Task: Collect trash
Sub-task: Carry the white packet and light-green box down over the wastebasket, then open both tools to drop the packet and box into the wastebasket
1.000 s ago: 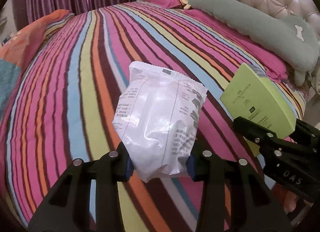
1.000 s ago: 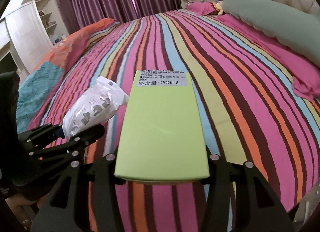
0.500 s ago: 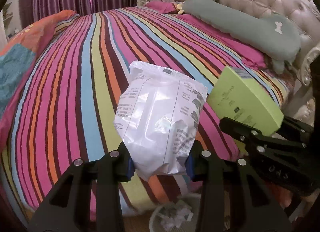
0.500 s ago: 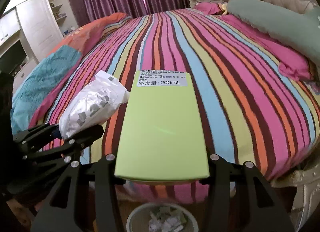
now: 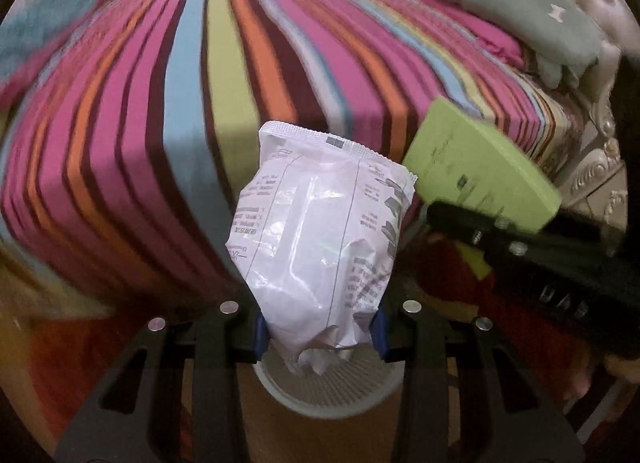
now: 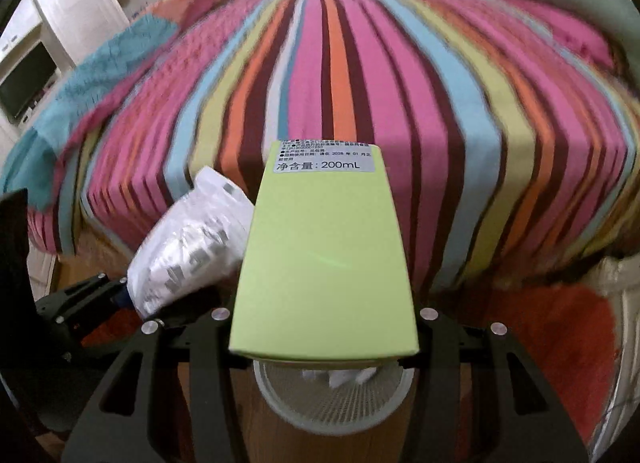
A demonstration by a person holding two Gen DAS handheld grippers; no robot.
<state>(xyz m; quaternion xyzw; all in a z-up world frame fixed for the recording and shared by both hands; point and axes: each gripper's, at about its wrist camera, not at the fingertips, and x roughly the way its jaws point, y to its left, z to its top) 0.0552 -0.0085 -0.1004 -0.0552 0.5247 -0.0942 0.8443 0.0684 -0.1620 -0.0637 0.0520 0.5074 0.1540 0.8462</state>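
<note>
At the foot of the striped bed (image 5: 168,111), both tongs hang over the floor with their loads. On the left, the left gripper (image 5: 318,333) is clamped on the bottom of a white crinkled packet (image 5: 320,231), whose long axis stands up and away from the fingers. Directly beneath it sits the white mesh bin (image 5: 328,391), paper scraps already inside. To the right, the right gripper (image 6: 324,347) pinches a green carton (image 6: 324,255), lengthwise forward, and the same bin (image 6: 332,395) shows just under its near end. Both look placed for release; neither seems clearly nearer.
</note>
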